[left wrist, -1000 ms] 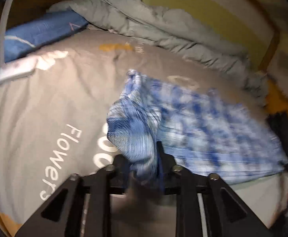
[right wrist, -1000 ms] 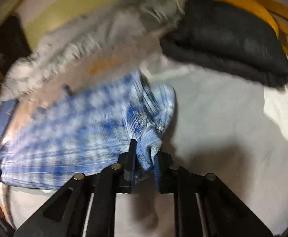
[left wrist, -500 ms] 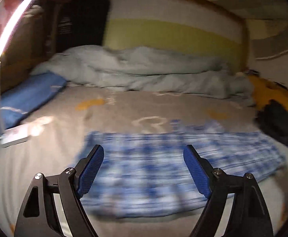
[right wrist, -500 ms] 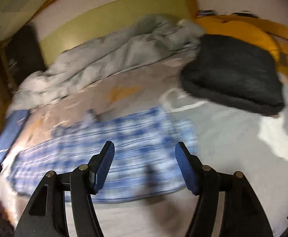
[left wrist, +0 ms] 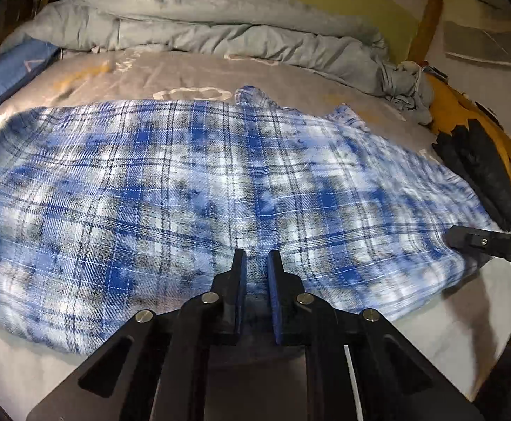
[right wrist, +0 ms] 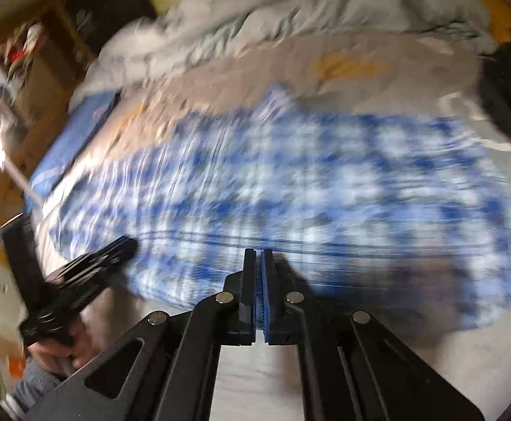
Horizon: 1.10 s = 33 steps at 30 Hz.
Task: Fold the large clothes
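The plaid shirt (left wrist: 192, 189) was laid flat on the bed (left wrist: 171, 70), probably for folding, with the left tool (left wrist: 256, 258) nearly closed and the right tool (right wrist: 259, 258) pressed together, nothing pinched after just closing.

The shirt (left wrist: 220, 189) is blue and white plaid with thin dark lines. It lies on a grey sheet (left wrist: 185, 73) with white and orange prints, beside a pale grey duvet (left wrist: 220, 28) and a blue pillow (left wrist: 13, 73). Both grippers are black with blue pads (left wrist: 273, 280).

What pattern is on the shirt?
Blue, white and grey plaid shirt; sharpest in the left wrist view.
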Tool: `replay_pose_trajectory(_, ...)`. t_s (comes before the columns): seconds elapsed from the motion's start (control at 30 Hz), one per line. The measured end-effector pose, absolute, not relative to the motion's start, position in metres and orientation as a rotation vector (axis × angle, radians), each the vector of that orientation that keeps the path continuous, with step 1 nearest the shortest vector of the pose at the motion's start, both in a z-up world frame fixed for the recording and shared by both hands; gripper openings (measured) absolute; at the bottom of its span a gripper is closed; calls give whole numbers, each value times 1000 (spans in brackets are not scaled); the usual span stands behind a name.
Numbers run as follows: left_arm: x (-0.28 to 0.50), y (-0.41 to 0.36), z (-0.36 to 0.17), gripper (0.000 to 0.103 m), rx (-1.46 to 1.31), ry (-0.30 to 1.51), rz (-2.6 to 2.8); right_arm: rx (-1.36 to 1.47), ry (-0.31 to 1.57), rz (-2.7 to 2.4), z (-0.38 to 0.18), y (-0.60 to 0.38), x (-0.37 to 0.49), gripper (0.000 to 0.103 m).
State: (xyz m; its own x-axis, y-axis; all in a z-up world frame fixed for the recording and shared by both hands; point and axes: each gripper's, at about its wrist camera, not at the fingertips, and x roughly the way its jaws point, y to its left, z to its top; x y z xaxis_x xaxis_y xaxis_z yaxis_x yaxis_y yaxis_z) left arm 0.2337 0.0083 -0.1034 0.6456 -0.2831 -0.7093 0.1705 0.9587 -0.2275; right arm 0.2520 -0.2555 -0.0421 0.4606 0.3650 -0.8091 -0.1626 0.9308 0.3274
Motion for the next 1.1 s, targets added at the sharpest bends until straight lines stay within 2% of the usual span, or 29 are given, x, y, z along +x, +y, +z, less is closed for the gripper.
replay_pose_trajectory(0.17,232,10,-108,15,-134,815,-262,157,1098,289,-72,-232,273,0)
replay_pose_trajectory(0.37,228,10,-108,15,-134,807,-261,142,1061,168,-65,-229,324,0)
replay_pose_trajectory(0.6,228,11,-106,15,-158,808,-271,272,1115,128,-77,-243,387,0)
replay_pose_trajectory(0.73,228,13,-106,15,-169,806,-275,277,1131,131,-73,-243,356,0)
replay_pose_trajectory(1.0,226,15,-106,15,-178,800,-271,136,1120,161,-59,-235,238,0)
replay_pose_trajectory(1.1,224,12,-104,15,-159,792,-264,52,1033,144,-73,-229,219,0)
